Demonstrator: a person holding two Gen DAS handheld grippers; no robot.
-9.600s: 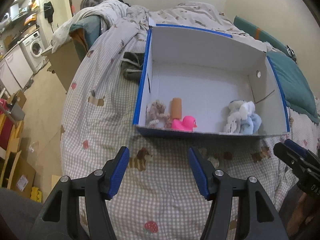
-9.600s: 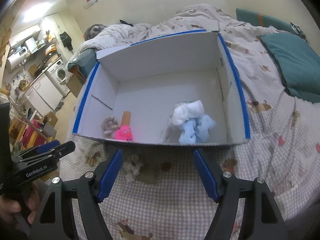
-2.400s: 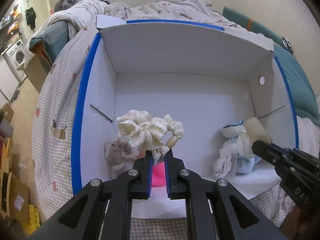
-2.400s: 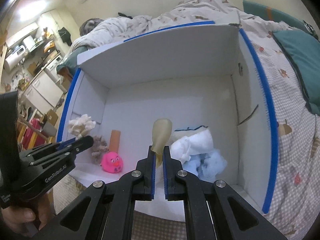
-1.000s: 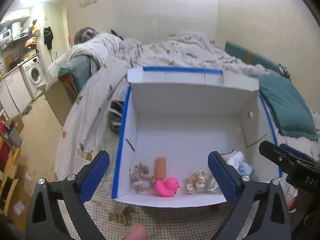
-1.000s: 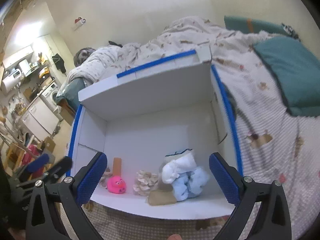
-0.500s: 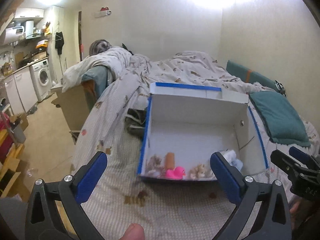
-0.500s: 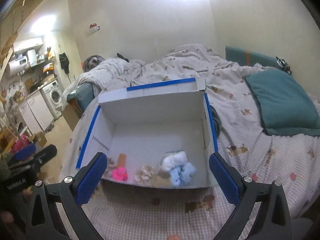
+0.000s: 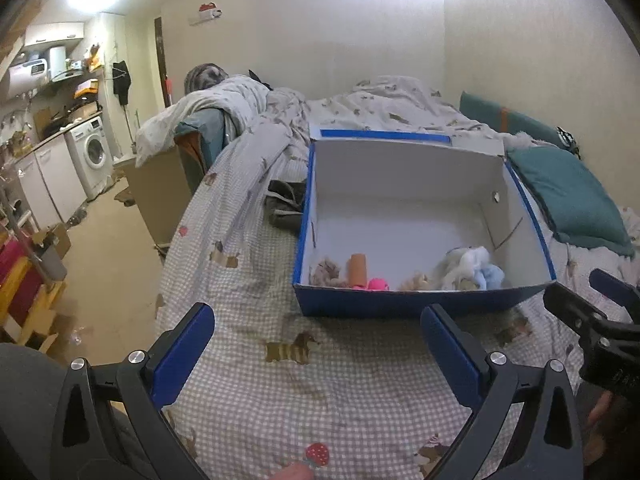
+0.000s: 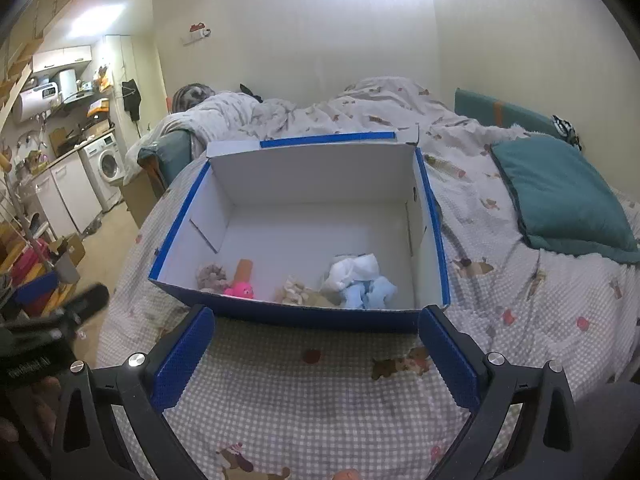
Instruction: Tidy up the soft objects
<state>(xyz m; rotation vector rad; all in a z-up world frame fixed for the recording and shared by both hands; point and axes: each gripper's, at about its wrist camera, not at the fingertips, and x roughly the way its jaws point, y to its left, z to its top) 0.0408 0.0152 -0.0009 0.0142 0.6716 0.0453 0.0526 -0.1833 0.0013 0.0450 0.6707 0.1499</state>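
A blue and white cardboard box [image 9: 416, 308] [image 10: 304, 316] stands open on the bed. Along its near wall lie a grey scrunchie [image 10: 211, 276], an orange roll [image 10: 244, 270], a pink rubber duck [image 10: 241, 291], a cream scrunchie [image 10: 295, 290] and a white and light-blue plush [image 10: 360, 280]. The same items show in the left wrist view, with the duck [image 9: 378, 283] and plush [image 9: 474, 266]. My left gripper [image 9: 318, 344] is wide open and empty, in front of the box. My right gripper [image 10: 316, 346] is wide open and empty, also in front of the box.
The bed has a checked sheet [image 10: 320, 400], a crumpled duvet [image 10: 320, 116] behind the box and a teal pillow [image 10: 560, 196] at the right. A dark garment [image 9: 284, 204] lies left of the box. A cardboard carton [image 9: 160, 196] and a washing machine [image 9: 92, 152] stand left.
Both grippers let go of the cream scrunchie and the beige item inside the box, opened wide and drew back and up. They now hang in front of the box.
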